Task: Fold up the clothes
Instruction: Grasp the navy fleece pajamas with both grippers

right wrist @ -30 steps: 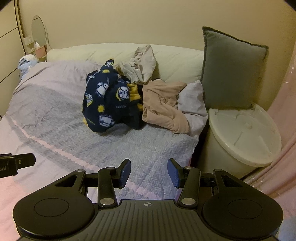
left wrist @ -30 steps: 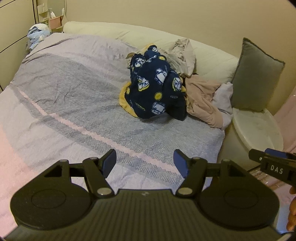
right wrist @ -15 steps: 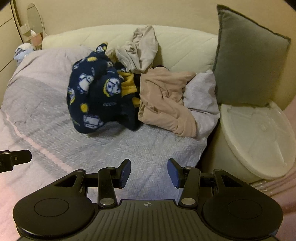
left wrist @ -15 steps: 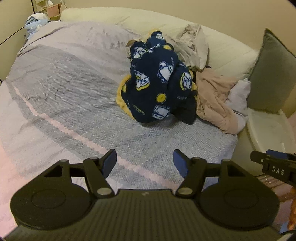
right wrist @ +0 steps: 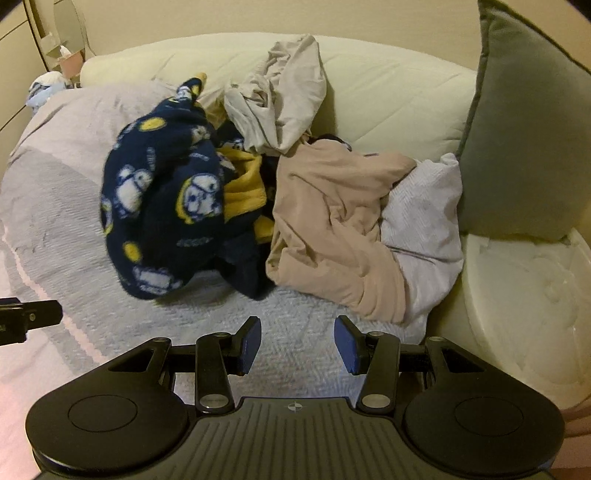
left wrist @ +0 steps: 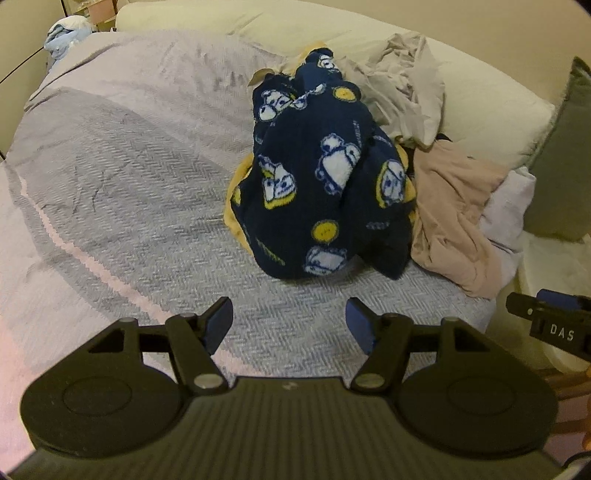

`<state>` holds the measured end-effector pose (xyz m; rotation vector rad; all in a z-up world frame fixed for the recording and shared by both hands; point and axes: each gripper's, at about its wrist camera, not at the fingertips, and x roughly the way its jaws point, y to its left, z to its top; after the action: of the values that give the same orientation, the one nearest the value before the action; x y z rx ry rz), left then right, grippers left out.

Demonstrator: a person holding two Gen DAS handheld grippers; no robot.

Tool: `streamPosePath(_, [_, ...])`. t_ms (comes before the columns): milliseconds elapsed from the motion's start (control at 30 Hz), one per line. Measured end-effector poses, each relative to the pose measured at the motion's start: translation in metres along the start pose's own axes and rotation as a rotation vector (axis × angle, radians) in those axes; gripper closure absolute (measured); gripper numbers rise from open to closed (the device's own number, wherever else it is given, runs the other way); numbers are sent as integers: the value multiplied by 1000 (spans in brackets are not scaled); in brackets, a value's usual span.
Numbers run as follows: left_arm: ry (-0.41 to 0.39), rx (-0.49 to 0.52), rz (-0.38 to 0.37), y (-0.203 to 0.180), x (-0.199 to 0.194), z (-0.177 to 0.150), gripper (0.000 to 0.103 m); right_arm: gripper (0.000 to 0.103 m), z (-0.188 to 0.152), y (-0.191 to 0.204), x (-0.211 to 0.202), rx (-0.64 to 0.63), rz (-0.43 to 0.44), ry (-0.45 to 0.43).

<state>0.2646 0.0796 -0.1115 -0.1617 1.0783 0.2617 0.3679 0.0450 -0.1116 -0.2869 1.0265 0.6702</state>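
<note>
A heap of clothes lies on the bed: a navy fleece garment with white and yellow prints point(left wrist: 325, 184) point(right wrist: 162, 210), a beige-pink garment point(left wrist: 454, 218) point(right wrist: 328, 229) to its right, and a pale grey garment point(left wrist: 402, 85) point(right wrist: 280, 96) behind, against the headboard. My left gripper point(left wrist: 290, 325) is open and empty, just in front of the navy garment. My right gripper point(right wrist: 297, 345) is open and empty, in front of the gap between the navy and beige-pink garments. Each gripper shows at the edge of the other's view point(left wrist: 550, 325) point(right wrist: 26, 321).
The bed has a grey herringbone blanket point(left wrist: 122, 192) with a pink stripe. A cream headboard cushion point(right wrist: 388, 92) runs along the back. A grey-green pillow point(right wrist: 524, 140) stands at the right above a round white lid point(right wrist: 524, 306). A pale blue bundle point(left wrist: 66, 33) lies far left.
Both grippers have moved forward toward the clothes heap, which now looks larger and nearer. Both stay open and empty.
</note>
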Motion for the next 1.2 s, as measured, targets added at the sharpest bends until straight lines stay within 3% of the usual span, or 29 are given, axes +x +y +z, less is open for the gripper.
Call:
streamPosePath(500, [-29,-44,-63,6,60,59,39,55,41,-27,104,70,133,88])
streamPosePath(933, [-98,-88,-171,15,110,97,39,55,42,-7,188,96,290,82])
streamPosePath(967, [-96,-94,-183,16,115,97,41,55,40,-4,195,103,295,80])
streamPosePath(1033, [-97,-110,-220,21,121,96,65,55,39,0,203,114,312,66])
streamPosePath(1133, [-110,-152,-255,33,122,92,85,80,38,7,196,72,334,15])
streamPosePath(1200, [-131,-184,-271,44,116,90,89,88,36,10,185,30,329,-13])
